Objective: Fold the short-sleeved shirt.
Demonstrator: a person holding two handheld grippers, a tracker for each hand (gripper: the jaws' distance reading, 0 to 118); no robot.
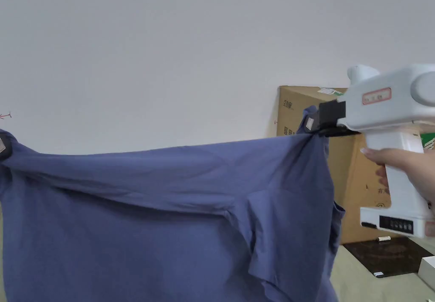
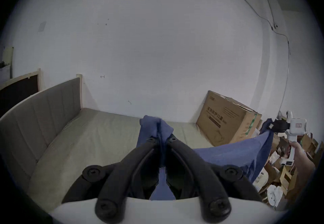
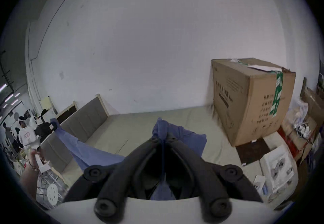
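1. While the blue short-sleeved cotton shirt [image 1: 170, 213] hangs spread in the air in front of the plain white wall [image 1: 170, 39], each of its upper corners is pinched by a pair of black two-jaw tongs.
2. Right tongs [image 1: 313, 125]: clenched on a bunched fold at the shirt's upper right corner, with the white pistol-style handle [image 1: 399, 179] gripped by the person's right hand [image 1: 410, 167].
3. Left tongs [image 2: 162, 137]: both jaws pressed together on a bunched tuft of the same blue cloth, seen close in the left gripper view; in the head view they sit at the far left edge of the frame.
4. Between the two grips the top edge of the shirt runs nearly taut, sagging slightly toward the middle, and one short sleeve [image 1: 293, 239] folds down on the right side.
5. Below the shirt lies a pale beige mattress [image 2: 87, 136] with a grey padded headboard [image 2: 43, 113] along one side.
6. A large brown cardboard box [image 1: 361, 196] stands against the wall behind the right tongs, with a dark flat mat [image 1: 388, 256] at its foot.
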